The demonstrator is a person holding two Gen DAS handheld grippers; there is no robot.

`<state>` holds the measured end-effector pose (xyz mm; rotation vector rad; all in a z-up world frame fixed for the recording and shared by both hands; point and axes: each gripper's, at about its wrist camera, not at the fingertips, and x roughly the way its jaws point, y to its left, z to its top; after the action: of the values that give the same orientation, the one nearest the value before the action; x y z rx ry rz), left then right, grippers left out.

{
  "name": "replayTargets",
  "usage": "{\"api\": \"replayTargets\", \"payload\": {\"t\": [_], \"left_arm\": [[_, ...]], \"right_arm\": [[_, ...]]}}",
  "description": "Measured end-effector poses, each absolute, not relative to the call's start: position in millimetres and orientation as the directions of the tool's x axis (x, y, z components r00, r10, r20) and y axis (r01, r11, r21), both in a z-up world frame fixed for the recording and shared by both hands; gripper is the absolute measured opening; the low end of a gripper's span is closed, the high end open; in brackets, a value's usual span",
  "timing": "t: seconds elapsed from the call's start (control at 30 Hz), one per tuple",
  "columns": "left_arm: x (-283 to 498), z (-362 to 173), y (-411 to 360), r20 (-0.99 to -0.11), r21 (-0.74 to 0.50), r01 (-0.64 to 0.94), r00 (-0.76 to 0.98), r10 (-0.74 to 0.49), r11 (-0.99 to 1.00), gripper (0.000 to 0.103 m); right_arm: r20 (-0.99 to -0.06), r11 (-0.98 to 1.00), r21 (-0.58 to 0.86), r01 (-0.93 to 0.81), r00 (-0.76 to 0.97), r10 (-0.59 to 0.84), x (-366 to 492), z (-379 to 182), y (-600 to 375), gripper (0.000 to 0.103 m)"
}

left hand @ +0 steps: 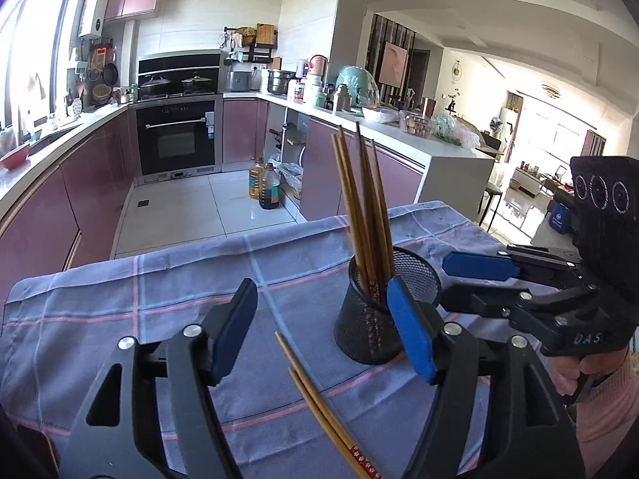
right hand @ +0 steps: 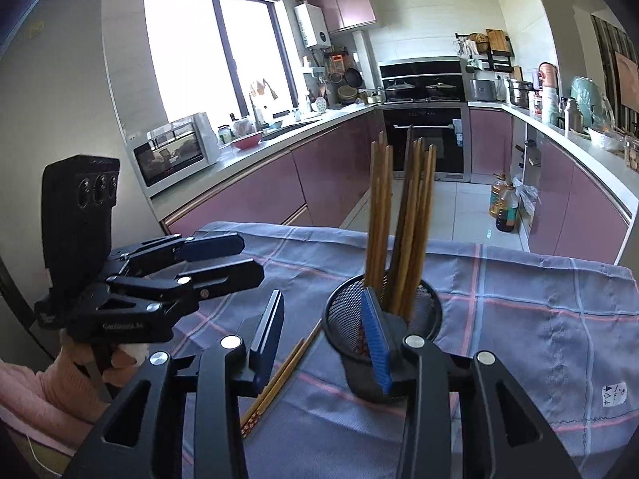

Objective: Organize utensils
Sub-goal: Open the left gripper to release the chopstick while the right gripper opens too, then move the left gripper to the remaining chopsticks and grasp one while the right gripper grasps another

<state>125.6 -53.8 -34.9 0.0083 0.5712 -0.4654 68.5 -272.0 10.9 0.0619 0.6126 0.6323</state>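
A black mesh cup (left hand: pixel 365 329) stands on the plaid blue cloth (left hand: pixel 139 303) with several wooden chopsticks (left hand: pixel 361 207) upright in it. A loose pair of chopsticks (left hand: pixel 319 403) lies flat on the cloth in front of the cup. My left gripper (left hand: pixel 323 331) hovers open over that pair, its right pad in front of the cup's wall. My right gripper (left hand: pixel 445 279) is open just right of the cup's rim, nothing between its pads. In the right wrist view the cup (right hand: pixel 423 311), the loose pair (right hand: pixel 279 379), my right gripper (right hand: pixel 321 339) and left gripper (right hand: pixel 251 257) all show.
The cloth's far edge (left hand: pixel 247 235) drops to a tiled kitchen floor with two oil bottles (left hand: pixel 265 185). Pink cabinets and worktops ring the room. A hand in a pink sleeve (left hand: pixel 599 391) holds the right gripper. A small label (right hand: pixel 613 393) marks the cloth's right corner.
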Motion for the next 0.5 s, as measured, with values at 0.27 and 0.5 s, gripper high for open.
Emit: {"api": "replayTargets", "payload": {"t": [0.27, 0.5], "left_arm": [[107.7, -68.2, -14.8, -0.589, -0.132, 0.31, 0.739, -0.326, 0.942, 0.078], [98.6, -99.2, -1.1, -0.64, -0.14, 0.26, 0.712, -0.288, 0.955, 0.078]], "right_arm": [[-0.618, 0.791, 0.279, -0.544, 0.529, 0.581, 60.1, -35.7, -242.3, 0.039], [-0.694, 0.797, 0.295, -0.528, 0.455, 0.558, 58.4, -69.0, -219.4, 0.039]]}}
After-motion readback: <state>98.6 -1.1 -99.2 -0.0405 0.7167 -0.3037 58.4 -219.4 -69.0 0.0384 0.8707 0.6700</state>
